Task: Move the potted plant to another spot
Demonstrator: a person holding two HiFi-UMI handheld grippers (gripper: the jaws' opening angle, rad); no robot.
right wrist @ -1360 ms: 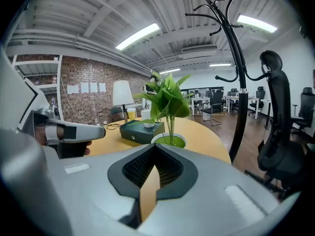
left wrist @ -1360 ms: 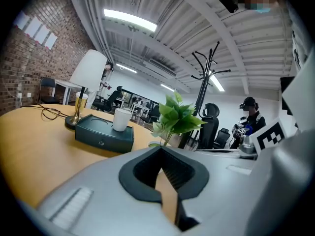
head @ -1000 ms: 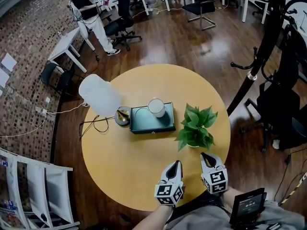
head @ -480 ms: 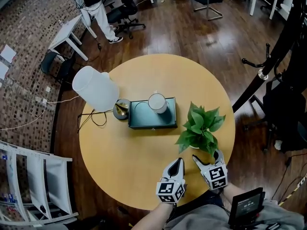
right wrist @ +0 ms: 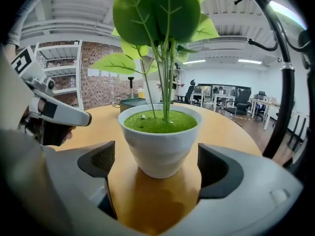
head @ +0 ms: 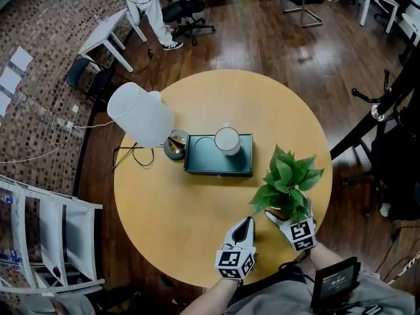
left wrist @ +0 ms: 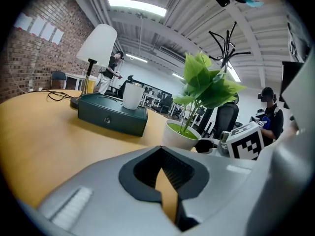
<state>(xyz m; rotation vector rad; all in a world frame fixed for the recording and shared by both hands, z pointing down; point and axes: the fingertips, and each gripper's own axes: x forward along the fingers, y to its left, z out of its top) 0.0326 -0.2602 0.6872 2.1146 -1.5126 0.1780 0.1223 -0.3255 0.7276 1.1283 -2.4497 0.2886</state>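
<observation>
The potted plant [head: 287, 184] stands at the right of the round wooden table [head: 177, 222], its green leaves hiding the pot from above. In the right gripper view its white pot [right wrist: 160, 136] sits between the two dark pads, with a gap on each side. My right gripper [head: 287, 214] has just been opening its jaws and stands open around the pot [left wrist: 178, 134], low on the table. My left gripper [head: 244, 222] hovers just left of it, jaws shut and empty, the tips [left wrist: 162, 154] meeting over bare wood.
A dark green box [head: 218, 157] with a white cup [head: 228, 140] on it lies mid-table. A lamp with a white shade [head: 140, 115] and a cord stands to its left. A black coat stand [head: 387, 104] rises right of the table. The table's edge runs close behind the pot.
My right gripper has moved forward to the plant and its jaws have spread from shut to wide around the pot. The left gripper has barely shifted.
</observation>
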